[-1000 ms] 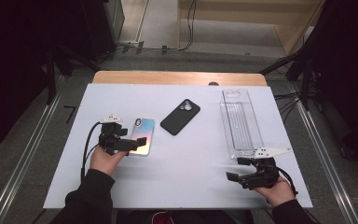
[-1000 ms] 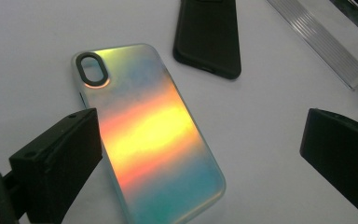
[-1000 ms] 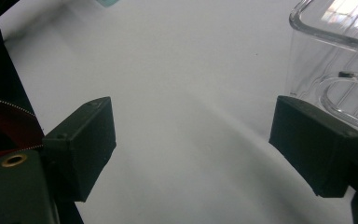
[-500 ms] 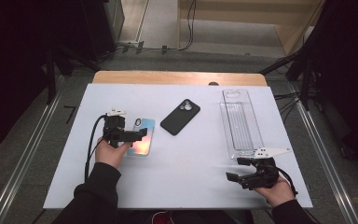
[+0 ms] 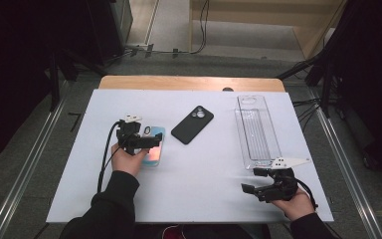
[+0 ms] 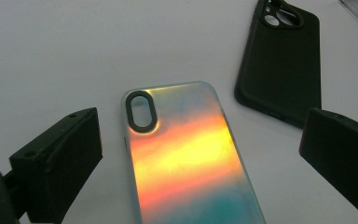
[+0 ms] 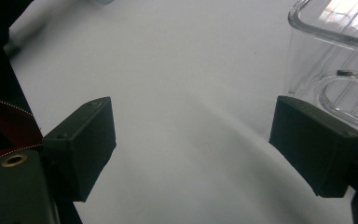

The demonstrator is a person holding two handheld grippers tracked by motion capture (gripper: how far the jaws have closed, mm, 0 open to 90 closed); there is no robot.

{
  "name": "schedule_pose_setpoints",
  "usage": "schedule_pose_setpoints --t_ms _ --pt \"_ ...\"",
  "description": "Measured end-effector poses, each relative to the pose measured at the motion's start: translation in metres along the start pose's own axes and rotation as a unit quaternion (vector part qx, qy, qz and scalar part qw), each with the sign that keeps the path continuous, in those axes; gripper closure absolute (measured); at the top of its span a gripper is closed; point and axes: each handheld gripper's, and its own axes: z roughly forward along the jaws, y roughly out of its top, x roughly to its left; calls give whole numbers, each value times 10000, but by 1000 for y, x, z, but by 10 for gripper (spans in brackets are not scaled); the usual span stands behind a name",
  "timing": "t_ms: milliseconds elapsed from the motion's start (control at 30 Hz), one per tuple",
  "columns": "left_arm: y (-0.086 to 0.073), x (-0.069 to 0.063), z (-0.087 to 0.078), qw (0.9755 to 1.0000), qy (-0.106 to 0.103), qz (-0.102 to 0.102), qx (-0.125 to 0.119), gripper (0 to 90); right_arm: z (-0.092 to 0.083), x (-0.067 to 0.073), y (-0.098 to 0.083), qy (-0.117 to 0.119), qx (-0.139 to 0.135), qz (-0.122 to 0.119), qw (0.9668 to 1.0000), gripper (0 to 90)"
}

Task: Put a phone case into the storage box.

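Note:
An iridescent phone case (image 5: pixel 153 149) (image 6: pixel 186 158) lies flat on the white table (image 5: pixel 199 189), its orange and teal back up. My left gripper (image 5: pixel 146 142) (image 6: pixel 200 154) hovers over it, open, with the jaws wide on either side of the case and not touching it. A black phone case (image 5: pixel 192 124) (image 6: pixel 279 70) lies just beyond, camera cutout at the far end. My right gripper (image 5: pixel 251 181) (image 7: pixel 191 144) rests open near the table's front right, nothing between its jaws. A clear plastic tray (image 5: pixel 256 132) (image 7: pixel 335 56) stands beside it.
The table's wooden far edge (image 5: pixel 189 82) borders the floor with cables. Metal rails run along both sides of the table. Bare white surface lies between the two hands.
My left gripper has moved right, from beside the iridescent case to over it. The right gripper has stayed where it was.

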Motion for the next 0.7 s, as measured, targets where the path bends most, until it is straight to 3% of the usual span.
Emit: schedule_pose_setpoints --t_ms 67,267,567,700 --pt "-1 -1 1 10000 68 41 34 0 0 0 0 1 5 -4 10000 126" --pt "-7 2 3 9999 5 -121 18 0 0 0 0 -5 -2 -4 10000 126" --pt "-23 -3 14 9995 190 52 236 0 1 1 2 18 -1 -44 10000 126" --pt "-27 -3 14 9996 209 -36 204 0 3 1 4 60 1 -74 10000 126"
